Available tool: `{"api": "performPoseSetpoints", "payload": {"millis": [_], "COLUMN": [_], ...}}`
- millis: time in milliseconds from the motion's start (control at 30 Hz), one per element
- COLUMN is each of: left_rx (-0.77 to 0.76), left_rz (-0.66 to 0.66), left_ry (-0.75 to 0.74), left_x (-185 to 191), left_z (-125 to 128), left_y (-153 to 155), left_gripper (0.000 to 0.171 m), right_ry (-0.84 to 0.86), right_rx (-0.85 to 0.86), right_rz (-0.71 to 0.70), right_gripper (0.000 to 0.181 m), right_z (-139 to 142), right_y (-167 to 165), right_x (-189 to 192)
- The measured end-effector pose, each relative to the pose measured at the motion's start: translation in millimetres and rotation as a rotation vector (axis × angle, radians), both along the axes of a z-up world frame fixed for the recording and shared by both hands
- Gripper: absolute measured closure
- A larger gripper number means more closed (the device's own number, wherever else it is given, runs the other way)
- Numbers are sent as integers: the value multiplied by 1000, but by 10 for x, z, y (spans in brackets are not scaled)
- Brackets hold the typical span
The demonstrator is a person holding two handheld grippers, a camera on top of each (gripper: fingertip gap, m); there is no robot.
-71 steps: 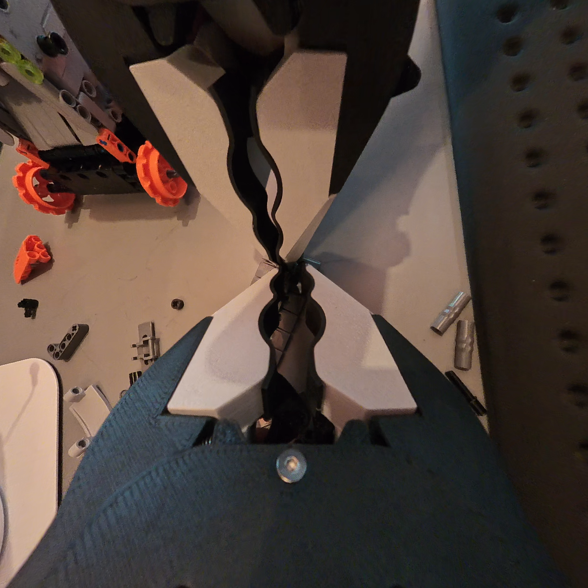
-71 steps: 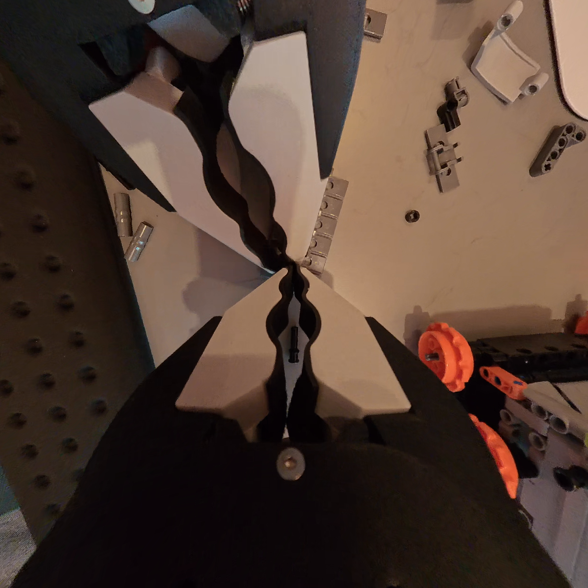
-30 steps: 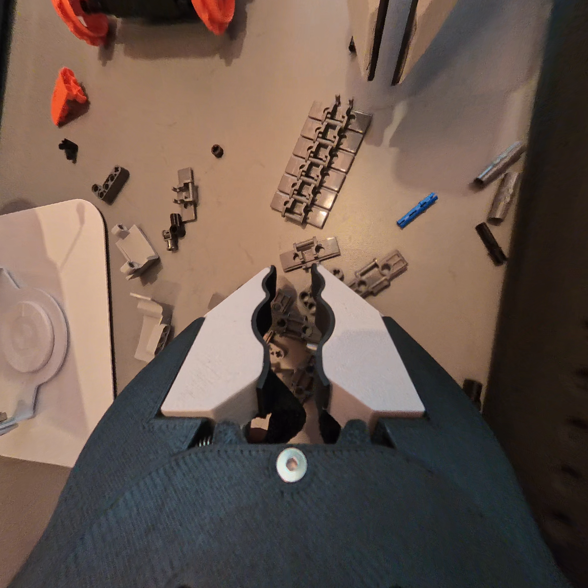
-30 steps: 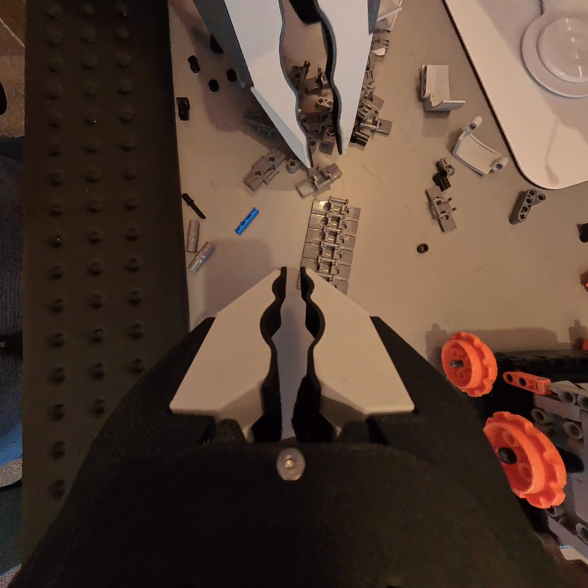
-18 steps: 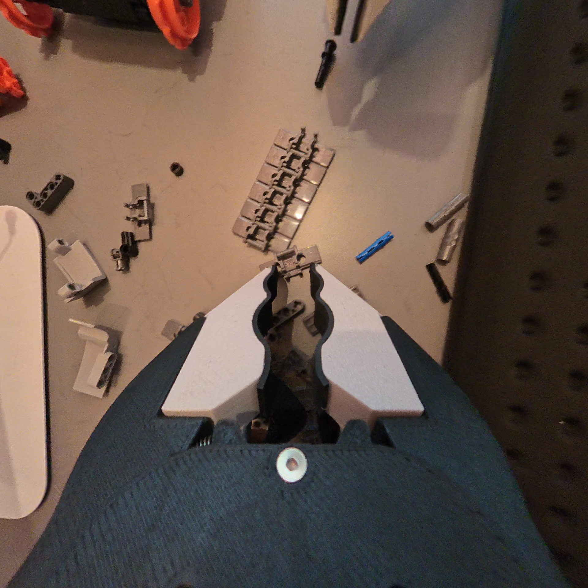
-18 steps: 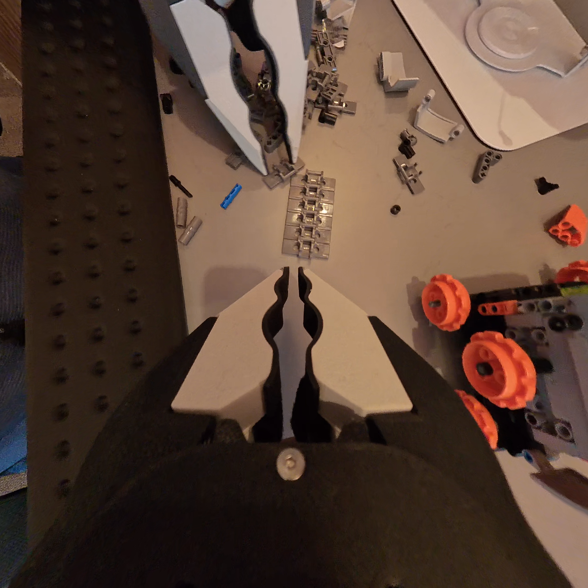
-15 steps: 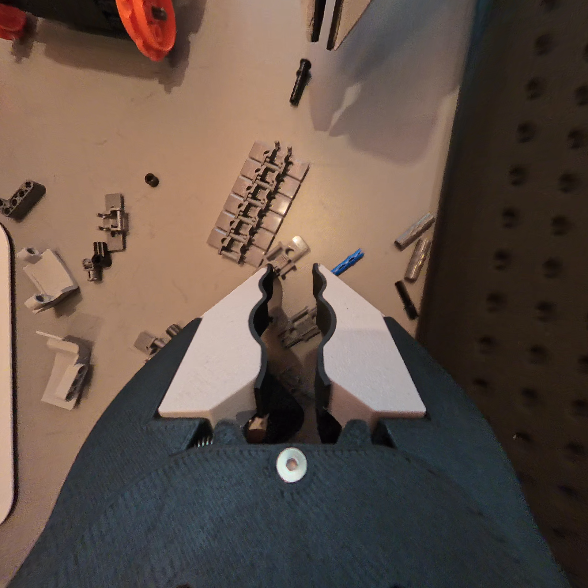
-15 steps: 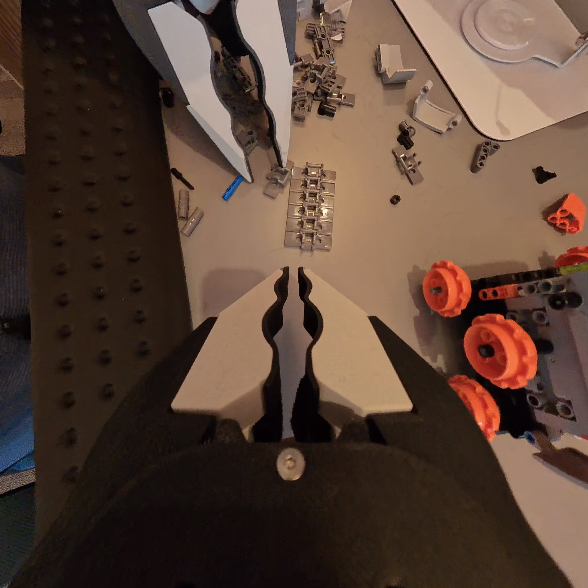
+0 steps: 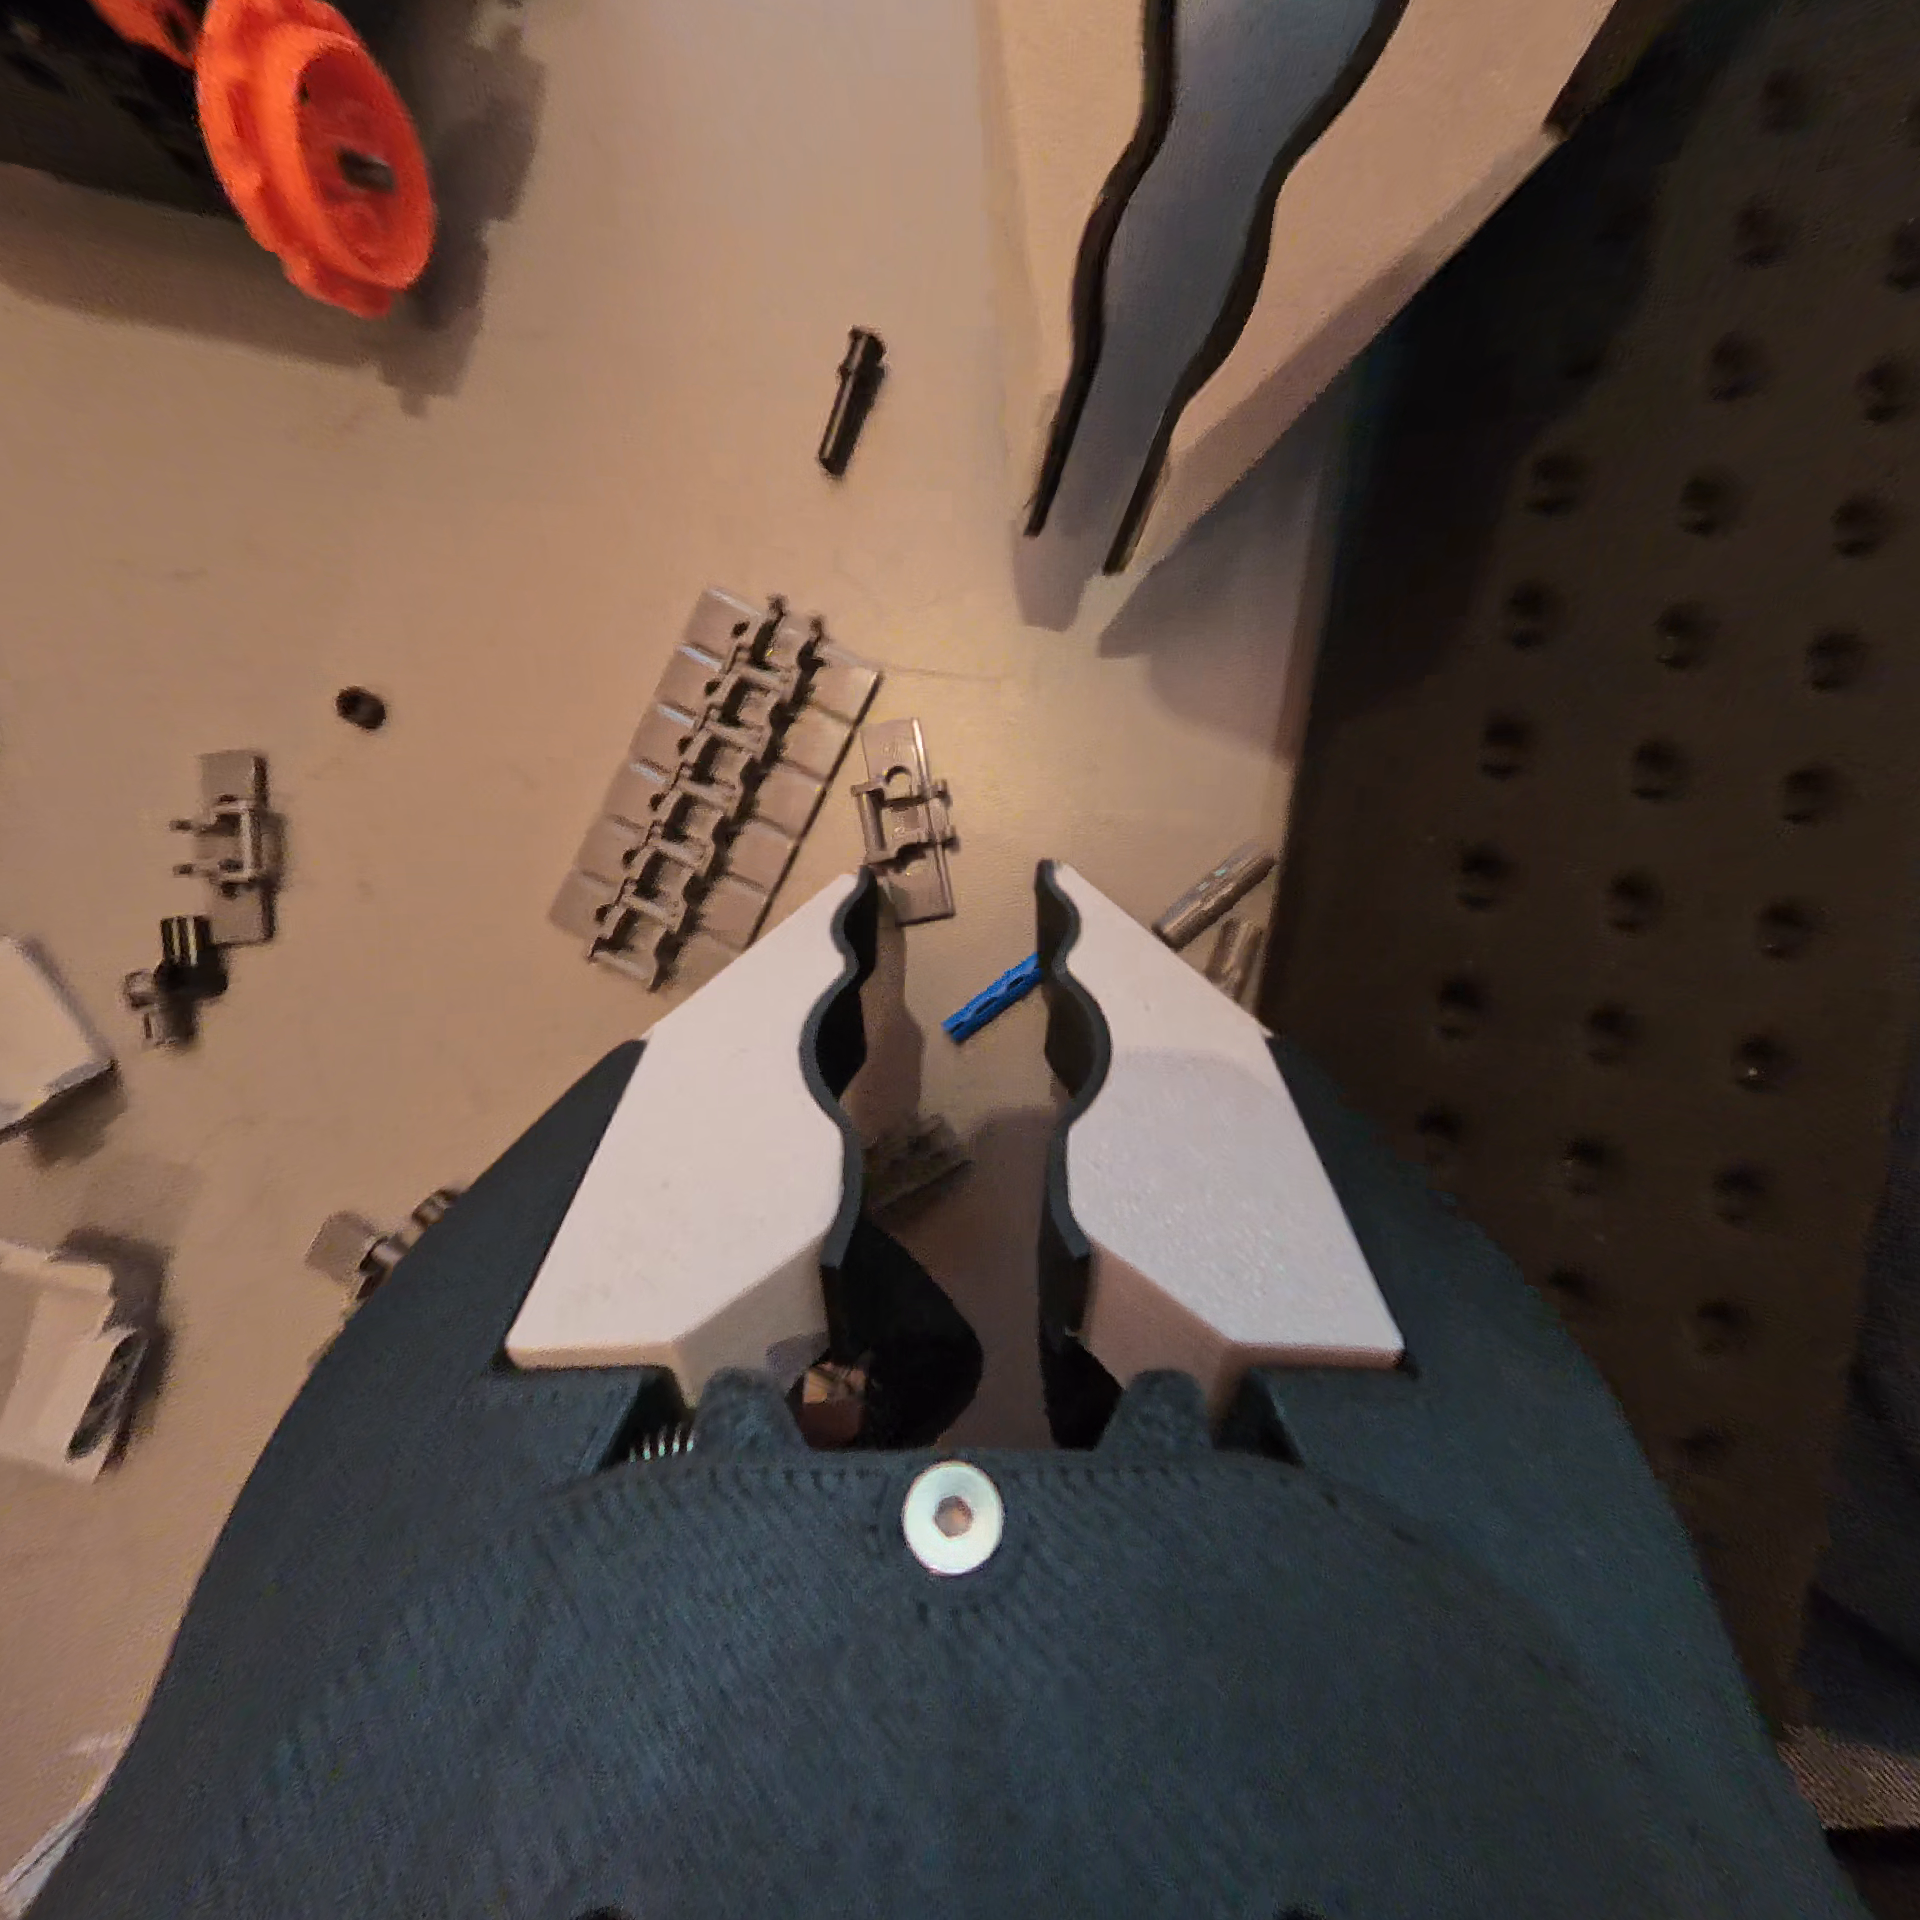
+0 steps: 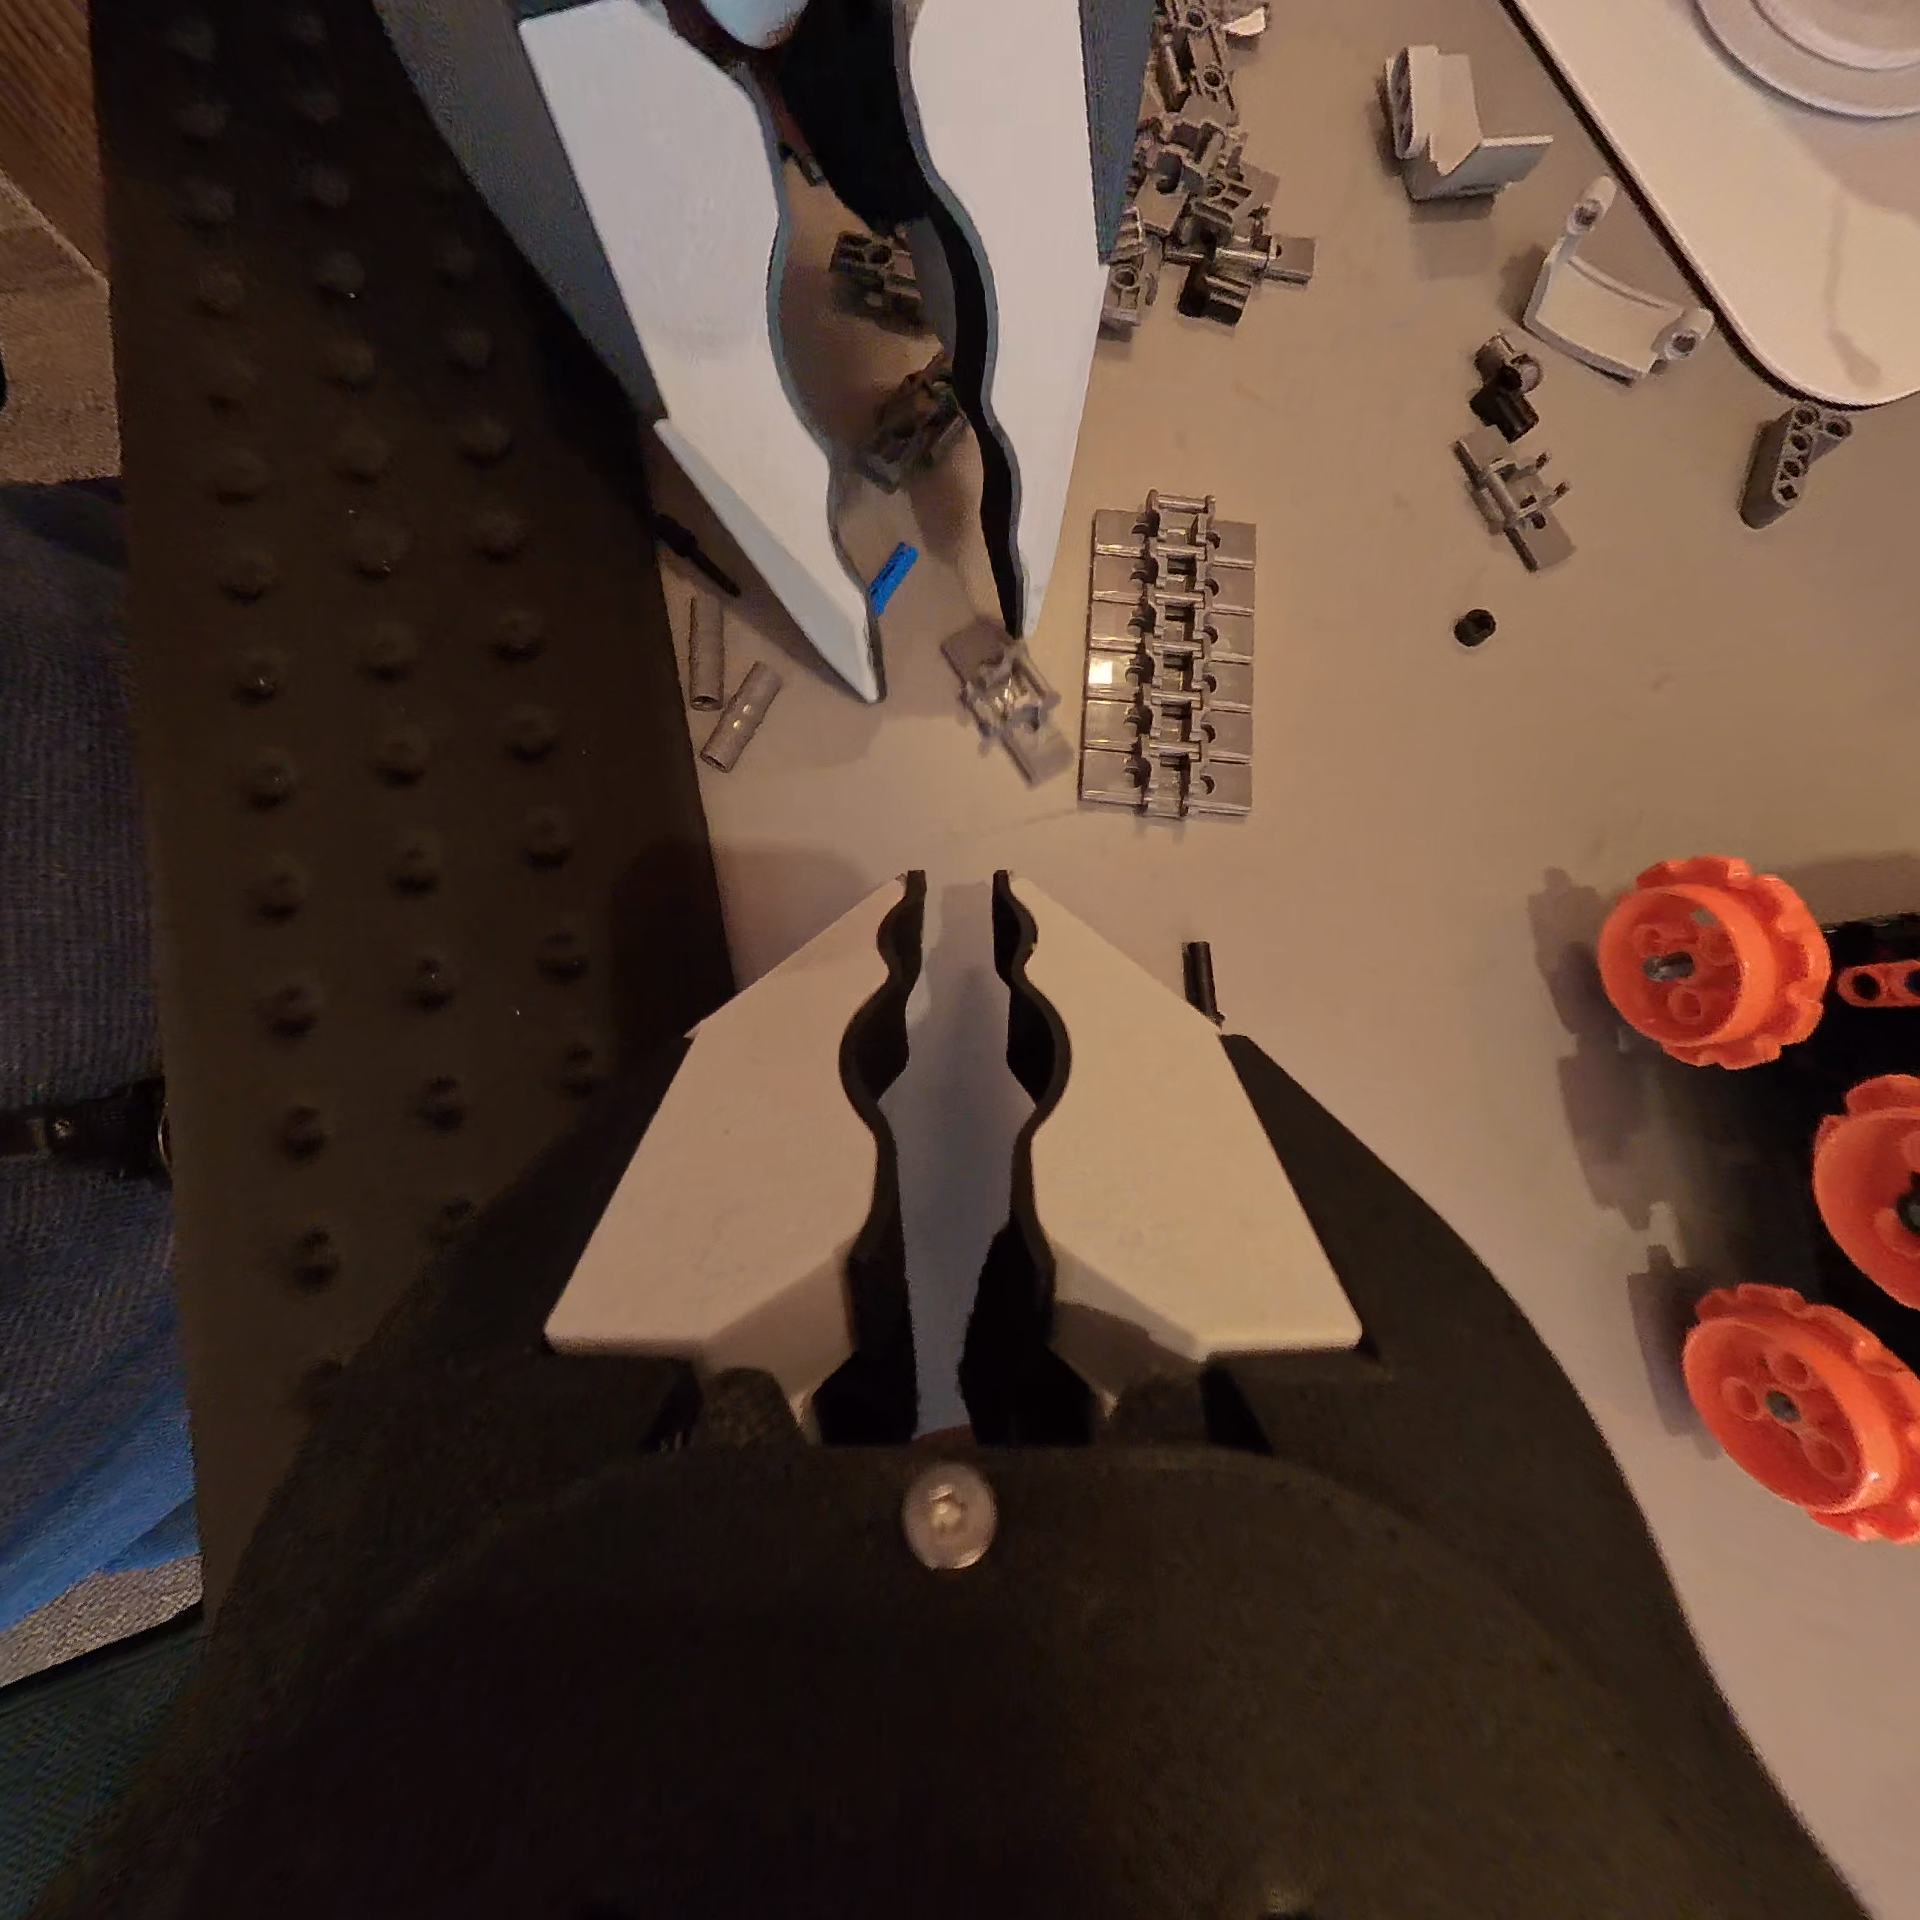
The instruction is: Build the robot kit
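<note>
Your left tool [image 9: 948,899] is spread wide and holds nothing; its tips hover low over the table [image 9: 520,582], with a loose grey link [image 9: 904,826] lying just at the left tip and a blue pin [image 9: 992,997] showing in the gap. That link lies beside the joined track strip [image 9: 717,800], near it but not attached. Your right tool [image 10: 956,883] is slightly parted and empty, well back from the strip, a black pin [image 10: 1200,977] just beside it. More loose links [image 10: 1195,239] sit in a heap farther off. Orange wheels [image 10: 1714,977] stand at the right.
</note>
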State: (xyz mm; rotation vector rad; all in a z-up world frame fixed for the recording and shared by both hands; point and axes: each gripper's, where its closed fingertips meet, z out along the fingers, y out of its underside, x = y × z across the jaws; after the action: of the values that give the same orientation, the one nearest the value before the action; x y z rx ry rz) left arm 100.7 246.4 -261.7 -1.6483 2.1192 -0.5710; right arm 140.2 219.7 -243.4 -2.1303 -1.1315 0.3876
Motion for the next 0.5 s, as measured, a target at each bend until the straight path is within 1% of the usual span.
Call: {"api": "performPoseSetpoints", "payload": {"millis": [100,133,233,433,500], "left_rx": [26,6,-48,-105,-129], "left_rz": [-4,-13,-9,50,26], "left_ry": [-8,-7,-13,-20,-16], "left_x": [114,151,269,351,335], "left_z": [-6,-9,-19,-6,-1], "left_y": [-87,-153,-303,-315,-390], "left_gripper": [140,140,136,130,128], "right_ry": [-1,-5,-3,-49,-54], "right_rx": [-15,-18,-25,-41,-30], "right_rz": [-3,-10,-27,-80,-97], "right_gripper": [163,161,160,160,163], "right_z": [-25,-40,-57,-150,-160], "right_y": [-14,-10,-9,-14,13], "right_x": [-14,-5,2,16,14]}}
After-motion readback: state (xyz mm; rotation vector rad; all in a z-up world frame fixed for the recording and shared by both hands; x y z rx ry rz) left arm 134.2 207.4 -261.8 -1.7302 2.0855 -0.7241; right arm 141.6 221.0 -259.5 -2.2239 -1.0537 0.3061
